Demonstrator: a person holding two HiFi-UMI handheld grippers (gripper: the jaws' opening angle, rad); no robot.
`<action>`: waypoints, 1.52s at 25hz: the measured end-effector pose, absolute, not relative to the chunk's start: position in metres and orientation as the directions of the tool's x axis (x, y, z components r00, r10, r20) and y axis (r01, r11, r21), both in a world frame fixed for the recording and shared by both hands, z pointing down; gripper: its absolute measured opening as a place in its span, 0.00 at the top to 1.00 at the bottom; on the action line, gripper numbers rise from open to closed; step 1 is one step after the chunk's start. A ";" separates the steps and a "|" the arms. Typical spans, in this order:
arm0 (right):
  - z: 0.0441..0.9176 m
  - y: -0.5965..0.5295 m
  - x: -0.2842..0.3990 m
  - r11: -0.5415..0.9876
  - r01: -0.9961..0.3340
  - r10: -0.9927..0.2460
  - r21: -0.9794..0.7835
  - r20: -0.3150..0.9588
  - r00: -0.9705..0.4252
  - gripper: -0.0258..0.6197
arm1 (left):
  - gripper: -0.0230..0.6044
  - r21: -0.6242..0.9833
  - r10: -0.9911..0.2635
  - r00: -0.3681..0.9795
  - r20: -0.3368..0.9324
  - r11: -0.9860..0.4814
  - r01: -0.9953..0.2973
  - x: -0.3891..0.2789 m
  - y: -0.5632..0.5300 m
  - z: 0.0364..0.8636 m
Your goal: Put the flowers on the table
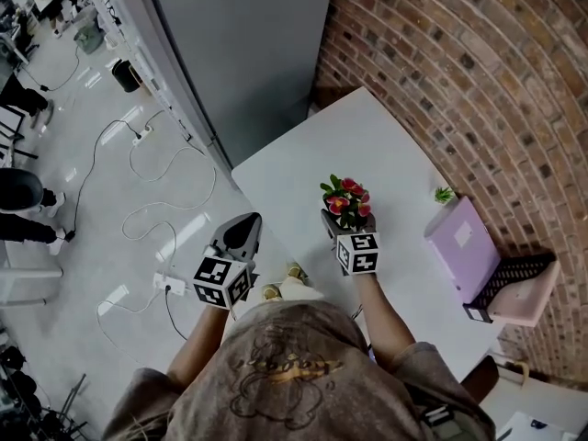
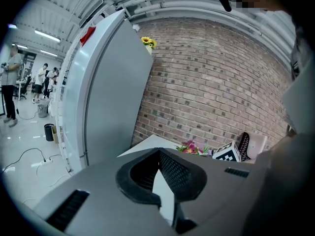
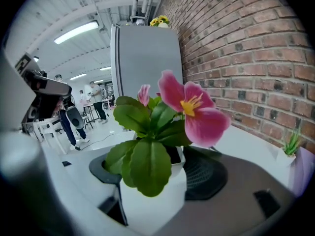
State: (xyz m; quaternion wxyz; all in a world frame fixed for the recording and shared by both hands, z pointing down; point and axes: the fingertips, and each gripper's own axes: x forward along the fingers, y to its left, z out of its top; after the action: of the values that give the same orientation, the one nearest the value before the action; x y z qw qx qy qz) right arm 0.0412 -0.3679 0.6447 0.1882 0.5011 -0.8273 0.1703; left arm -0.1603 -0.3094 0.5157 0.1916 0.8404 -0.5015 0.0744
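Item 1, the flowers (image 3: 189, 104): pink blooms and broad green leaves in a white pot (image 3: 152, 200). I see the pot sitting between the jaws of the right gripper (image 1: 338, 226), which stand wide and press on its two sides. The pot is over the near part of the white worktop (image 1: 386, 145). I cannot tell whether its base touches the surface.

Item 2, the left gripper (image 2: 158, 151): its jaws meet at the tips with nothing between them. I place it off the worktop's left edge, over the floor (image 1: 101, 200).

Item 3, on the worktop, well apart from the flowers: a lilac case (image 1: 459, 242), a small green plant (image 1: 445, 194) beside it near the brick wall (image 1: 459, 62), and a black mesh rack (image 1: 510, 278).

Item 4, surroundings: a tall grey cabinet (image 1: 248, 44) at the worktop's far corner, yellow flowers (image 3: 160, 20) on top of it, and white cables (image 1: 138, 163) on the floor.
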 end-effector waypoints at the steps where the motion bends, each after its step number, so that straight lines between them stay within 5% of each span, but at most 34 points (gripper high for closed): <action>1: 0.649 -0.370 0.041 0.442 -0.893 -0.765 -0.084 0.485 -0.424 0.43 | 0.93 0.249 -0.813 0.485 0.322 -0.421 -0.872 -0.161 -0.309 0.517; 38: 0.707 -0.396 0.041 0.431 -0.896 -0.723 -0.109 0.552 -0.415 0.43 | 0.93 0.284 -0.795 0.474 0.378 -0.388 -0.877 -0.150 -0.304 0.532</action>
State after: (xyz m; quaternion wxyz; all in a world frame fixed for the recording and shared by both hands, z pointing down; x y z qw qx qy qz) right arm 0.0410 -0.3965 0.7072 0.2177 0.4949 -0.8175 0.1984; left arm -0.1504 -0.3039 0.5317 0.2265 0.8282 -0.5046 0.0902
